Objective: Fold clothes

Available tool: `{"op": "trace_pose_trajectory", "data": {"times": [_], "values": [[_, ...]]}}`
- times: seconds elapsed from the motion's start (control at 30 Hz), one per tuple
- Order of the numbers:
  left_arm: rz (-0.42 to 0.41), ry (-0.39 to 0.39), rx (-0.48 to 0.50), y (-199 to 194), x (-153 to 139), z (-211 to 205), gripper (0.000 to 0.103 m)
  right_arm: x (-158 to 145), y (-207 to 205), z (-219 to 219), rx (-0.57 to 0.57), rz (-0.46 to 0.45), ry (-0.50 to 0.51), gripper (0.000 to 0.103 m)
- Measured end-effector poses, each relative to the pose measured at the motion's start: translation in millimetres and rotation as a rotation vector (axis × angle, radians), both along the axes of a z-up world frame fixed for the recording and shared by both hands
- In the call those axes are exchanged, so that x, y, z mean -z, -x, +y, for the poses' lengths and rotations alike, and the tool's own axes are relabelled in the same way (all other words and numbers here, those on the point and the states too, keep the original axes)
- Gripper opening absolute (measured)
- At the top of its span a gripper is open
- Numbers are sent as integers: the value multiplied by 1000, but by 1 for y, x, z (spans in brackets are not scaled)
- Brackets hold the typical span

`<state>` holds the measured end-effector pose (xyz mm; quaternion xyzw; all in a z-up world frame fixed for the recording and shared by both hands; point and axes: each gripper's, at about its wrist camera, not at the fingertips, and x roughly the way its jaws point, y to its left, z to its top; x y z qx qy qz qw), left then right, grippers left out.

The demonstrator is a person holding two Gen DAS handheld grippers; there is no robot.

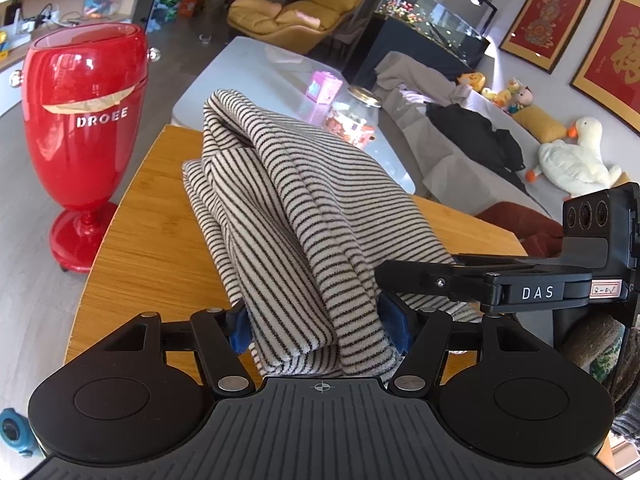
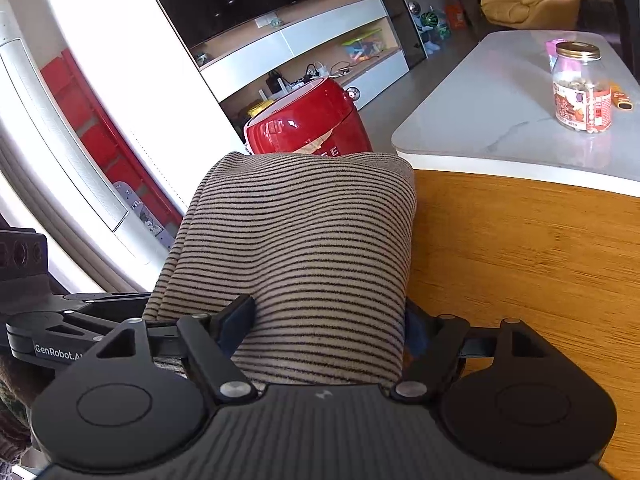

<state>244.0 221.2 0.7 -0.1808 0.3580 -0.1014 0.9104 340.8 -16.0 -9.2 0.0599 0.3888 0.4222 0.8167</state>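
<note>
A black-and-cream striped garment (image 1: 288, 216) lies bunched in thick folds on a wooden table (image 1: 148, 240). My left gripper (image 1: 320, 326) is shut on its near edge, the cloth squeezed between the blue fingertips (image 1: 240, 330). The right gripper's body (image 1: 520, 288) shows just to the right, beside the same edge. In the right wrist view the striped garment (image 2: 304, 248) rises in a hump and my right gripper (image 2: 328, 328) is shut on it; the fingertips are mostly buried in cloth.
A red goblet-shaped bin (image 1: 86, 132) stands on the floor left of the table. Beyond is a white marble table (image 2: 500, 112) with a snack jar (image 2: 582, 88). A grey sofa (image 1: 460, 152) with dark clothes and plush toys sits at right.
</note>
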Motion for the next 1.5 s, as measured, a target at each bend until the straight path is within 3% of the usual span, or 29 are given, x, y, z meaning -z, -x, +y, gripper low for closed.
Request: {"op": "trace_pose_trajectory", "data": {"times": [0.2, 0.37, 0.47, 0.6, 0.73, 0.83, 0.93, 1.03, 1.1, 1.17, 1.37, 1.5], "values": [[-11, -8, -1, 8, -8, 2, 67, -7, 10, -12, 15, -37, 25, 78], [-137, -29, -30, 21, -48, 15, 68, -25, 48, -25, 30, -223, 99, 86], [-178, -38, 16, -6, -67, 12, 69, -40, 81, -17, -26, -394, 117, 87], [-121, -20, 28, -55, -51, 13, 72, -44, 111, 14, -129, -497, 146, 87], [-24, 5, -4, -102, -21, 22, 72, -16, 109, 39, -173, -419, 240, 88], [-25, 63, -24, -100, -14, 30, 70, -12, 113, 47, -195, -444, 276, 99], [-43, 53, -40, -94, -16, 30, 67, -15, 119, 39, -176, -437, 264, 100], [-98, -9, -74, -65, -27, 22, 69, -23, 124, 20, -132, -409, 226, 103], [-149, -55, -86, -35, -37, 11, 81, -29, 128, 8, -103, -390, 200, 103], [-172, -63, -70, -6, -42, 0, 86, -28, 130, -11, -34, -366, 208, 103], [-132, -64, -21, 62, -30, -32, 94, -21, 136, -53, 136, -294, 219, 103], [-140, -66, -12, 83, -29, -49, 95, -17, 142, -75, 221, -252, 210, 103]]}}
